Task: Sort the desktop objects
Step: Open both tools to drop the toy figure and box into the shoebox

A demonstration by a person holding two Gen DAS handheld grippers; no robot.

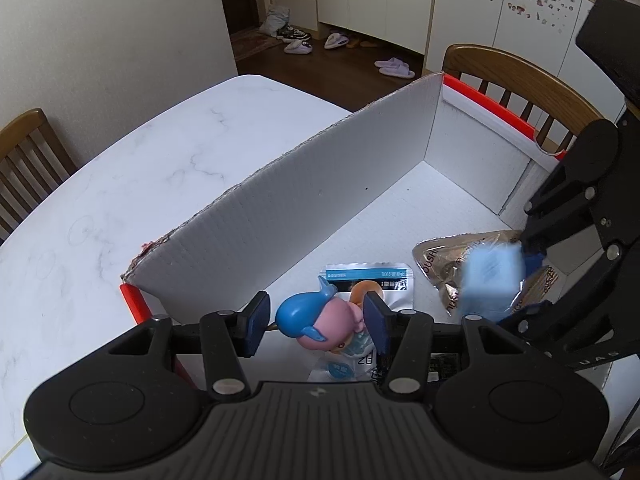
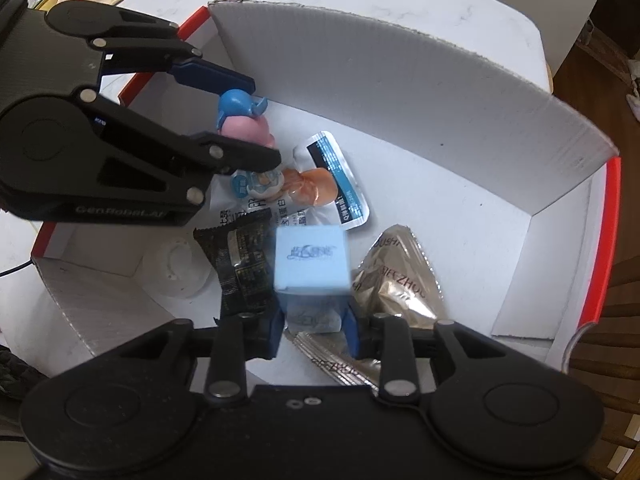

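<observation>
My left gripper (image 1: 316,326) is shut on a small toy figure (image 1: 316,320) with a blue whale hat and pink hair, holding it by the head just above the floor of the white cardboard box (image 1: 304,184). The right wrist view shows the same toy figure (image 2: 242,118) between the left gripper's fingers (image 2: 224,76). My right gripper (image 2: 314,330) is shut on a light blue cube-shaped box (image 2: 310,260), low inside the cardboard box (image 2: 400,92). The light blue box (image 1: 490,282) looks blurred in the left wrist view.
On the box floor lie a white and blue sachet (image 2: 340,184), an orange piece (image 2: 316,184), a black snack packet (image 2: 240,268), silver foil packets (image 2: 400,280) and a white round lid (image 2: 180,268). Wooden chairs (image 1: 516,80) stand around the white marble table (image 1: 120,184).
</observation>
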